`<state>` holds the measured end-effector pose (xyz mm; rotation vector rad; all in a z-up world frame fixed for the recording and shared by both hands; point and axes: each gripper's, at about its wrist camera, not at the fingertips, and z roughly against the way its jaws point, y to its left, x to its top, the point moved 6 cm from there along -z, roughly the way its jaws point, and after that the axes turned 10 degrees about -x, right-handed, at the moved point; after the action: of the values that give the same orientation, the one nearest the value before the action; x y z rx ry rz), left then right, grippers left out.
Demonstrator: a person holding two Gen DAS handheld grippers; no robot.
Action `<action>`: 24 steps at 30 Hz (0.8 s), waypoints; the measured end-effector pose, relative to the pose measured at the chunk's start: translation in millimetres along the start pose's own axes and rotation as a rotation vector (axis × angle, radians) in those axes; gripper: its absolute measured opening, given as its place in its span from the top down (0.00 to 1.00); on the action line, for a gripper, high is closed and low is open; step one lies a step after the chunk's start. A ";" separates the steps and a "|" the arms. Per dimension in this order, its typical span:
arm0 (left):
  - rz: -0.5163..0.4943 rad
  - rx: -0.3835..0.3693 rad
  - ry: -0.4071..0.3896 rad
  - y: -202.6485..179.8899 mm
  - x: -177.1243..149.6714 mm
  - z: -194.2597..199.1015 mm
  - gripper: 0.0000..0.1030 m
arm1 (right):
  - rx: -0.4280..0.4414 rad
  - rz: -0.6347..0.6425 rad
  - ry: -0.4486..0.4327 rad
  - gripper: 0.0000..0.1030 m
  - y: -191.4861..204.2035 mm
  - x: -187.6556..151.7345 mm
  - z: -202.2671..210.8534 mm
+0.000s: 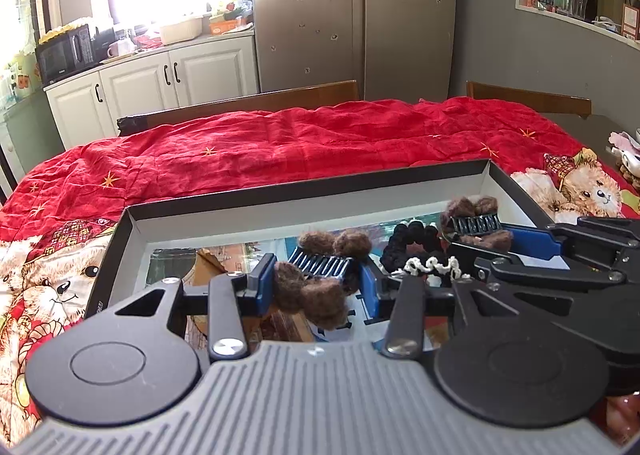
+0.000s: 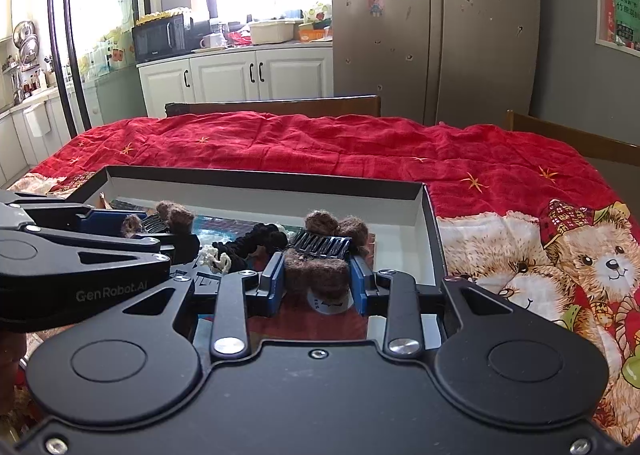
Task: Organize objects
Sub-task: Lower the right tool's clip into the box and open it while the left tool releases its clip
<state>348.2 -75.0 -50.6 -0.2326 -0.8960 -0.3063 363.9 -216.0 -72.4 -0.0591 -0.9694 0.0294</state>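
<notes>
A shallow black box [image 1: 304, 189] [image 2: 264, 179] lies on the red bedspread. My left gripper [image 1: 318, 287] is shut on a brown fuzzy hair clip [image 1: 316, 287] with a black comb, just above the box floor. My right gripper [image 2: 318, 279] is shut on a second brown fuzzy hair clip [image 2: 320, 255] over the box's right part. Each gripper shows in the other's view: the right gripper [image 1: 480, 231] on the right of the left wrist view, the left gripper [image 2: 156, 227] on the left of the right wrist view. A black scrunchie [image 1: 412, 243] [image 2: 256, 243] with white trim lies between them.
The red cloth [image 1: 280, 147] with teddy bear prints covers the table. Wooden chair backs [image 1: 256, 103] stand behind it. White cabinets, a microwave and a grey fridge are at the back. Small items [image 1: 628, 155] sit at the table's far right edge.
</notes>
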 end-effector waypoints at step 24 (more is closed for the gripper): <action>-0.015 0.012 0.016 -0.6 -2.9 -4.6 0.50 | 0.007 0.026 0.051 0.66 3.1 -1.9 -5.6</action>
<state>349.6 -76.7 -55.6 -0.2117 -0.8836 -0.3166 367.4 -213.3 -77.3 -0.0658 -0.9176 0.0545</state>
